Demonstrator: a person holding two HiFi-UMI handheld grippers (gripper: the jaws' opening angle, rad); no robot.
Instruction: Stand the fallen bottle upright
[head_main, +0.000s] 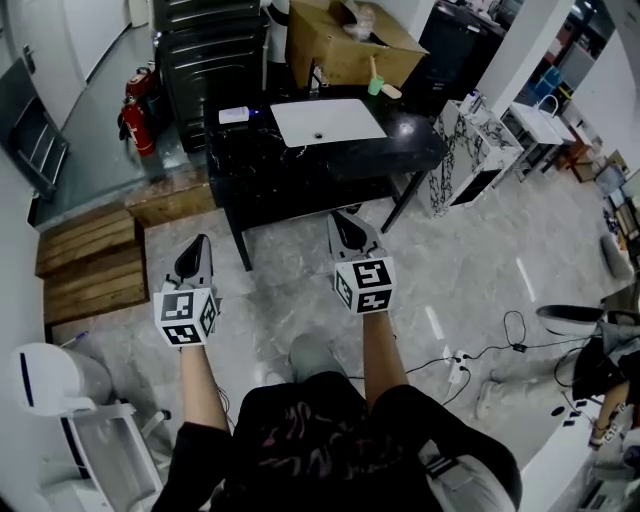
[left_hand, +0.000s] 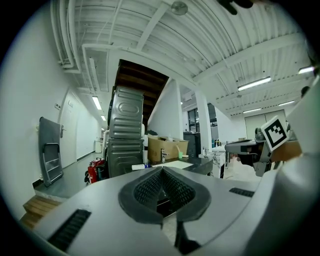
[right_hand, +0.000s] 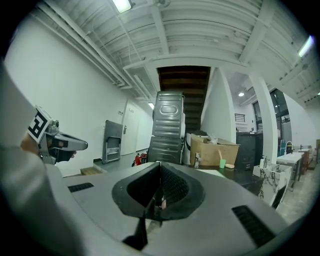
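A white bottle (head_main: 233, 115) with a blue cap lies on its side at the far left of the black table (head_main: 300, 165), beside a white sink basin (head_main: 327, 121). It also shows in the left gripper view as a small bottle (left_hand: 136, 167) just over the jaws. My left gripper (head_main: 200, 242) is shut and empty, held over the floor short of the table's left leg. My right gripper (head_main: 342, 216) is shut too, with its tips near the table's front edge. Both point towards the table, well apart from the bottle. In their own views the left gripper (left_hand: 161, 169) and right gripper (right_hand: 160, 163) hold nothing.
On the table's back edge stand a tap (head_main: 315, 75), a green cup (head_main: 375, 86) and a cardboard box (head_main: 345, 40). Grey metal cabinets (head_main: 210, 50) and red fire extinguishers (head_main: 138, 118) are behind left. Wooden pallets (head_main: 90, 265) lie left. Cables (head_main: 480, 355) trail on the floor right.
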